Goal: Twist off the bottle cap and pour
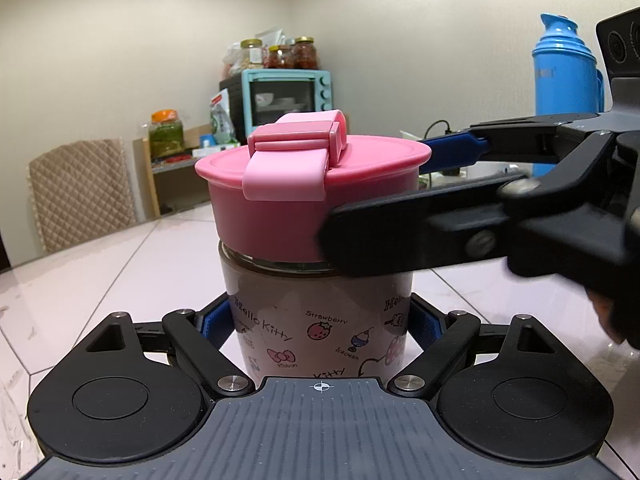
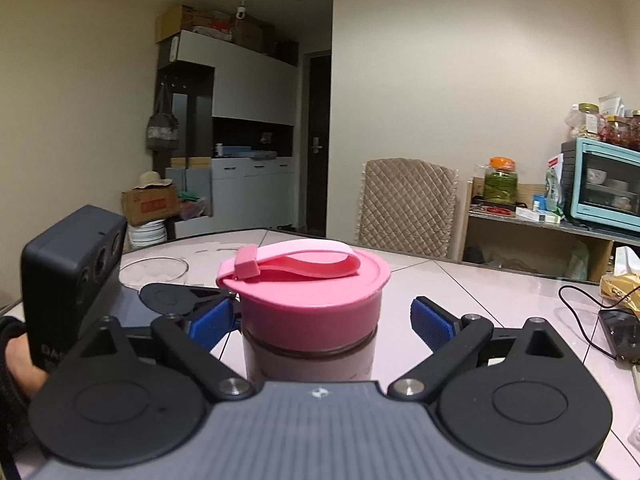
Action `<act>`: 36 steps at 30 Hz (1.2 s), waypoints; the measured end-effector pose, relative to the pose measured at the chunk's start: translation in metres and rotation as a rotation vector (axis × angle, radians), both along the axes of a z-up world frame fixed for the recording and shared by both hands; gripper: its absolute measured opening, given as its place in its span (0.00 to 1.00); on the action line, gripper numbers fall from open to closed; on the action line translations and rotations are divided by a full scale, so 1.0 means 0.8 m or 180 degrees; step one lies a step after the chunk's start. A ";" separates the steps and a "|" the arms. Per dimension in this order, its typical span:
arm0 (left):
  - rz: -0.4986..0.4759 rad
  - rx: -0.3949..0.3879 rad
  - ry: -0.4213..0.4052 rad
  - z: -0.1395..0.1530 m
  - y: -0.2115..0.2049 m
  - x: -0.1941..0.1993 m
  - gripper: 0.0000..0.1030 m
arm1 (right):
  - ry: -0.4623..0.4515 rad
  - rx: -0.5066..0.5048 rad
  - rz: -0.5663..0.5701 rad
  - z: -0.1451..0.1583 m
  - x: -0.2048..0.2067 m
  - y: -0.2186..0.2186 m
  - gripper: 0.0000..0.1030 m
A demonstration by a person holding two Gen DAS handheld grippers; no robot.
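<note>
Bottle (image 1: pixel 320 320) stands upright on the pale tiled surface (image 1: pixel 100 280), centre of the left wrist frame, printed body below a pink cap (image 1: pixel 312 208) with a strap handle (image 2: pixel 304 262).

Left hand-held gripper (image 1: pixel 320 326): blue pads pressed against both sides of the bottle body, clamped on it.

Right hand-held gripper (image 2: pixel 326 320): fingers spread around the cap. Left pad (image 2: pixel 214 318) lies close to the cap wall; contact cannot be confirmed. Right pad (image 2: pixel 430 316) stands apart from it.

Blue thermos (image 1: pixel 566 68) at upper right of the left wrist frame. Teal oven (image 1: pixel 286 94) behind, centre.
</note>
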State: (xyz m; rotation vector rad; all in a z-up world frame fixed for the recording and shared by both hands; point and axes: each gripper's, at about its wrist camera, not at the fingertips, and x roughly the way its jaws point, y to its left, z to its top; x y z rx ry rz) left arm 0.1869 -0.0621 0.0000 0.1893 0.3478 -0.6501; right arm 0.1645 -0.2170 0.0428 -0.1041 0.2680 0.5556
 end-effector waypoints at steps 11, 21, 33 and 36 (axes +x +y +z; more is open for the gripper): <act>0.0000 -0.0002 0.0002 0.001 0.000 -0.001 0.88 | -0.0030 0.0057 -0.0093 -0.008 0.014 0.017 0.86; 0.0001 0.0002 -0.0001 0.000 0.002 -0.003 0.88 | -0.0006 0.0042 0.0477 -0.010 0.038 -0.012 0.82; -0.0001 -0.0004 0.0005 0.000 0.006 -0.003 0.88 | 0.0141 0.0047 0.1664 0.003 0.092 -0.064 0.82; 0.0000 -0.0001 0.0004 0.000 0.006 -0.003 0.88 | 0.0102 -0.0080 0.1451 0.006 0.075 -0.055 0.87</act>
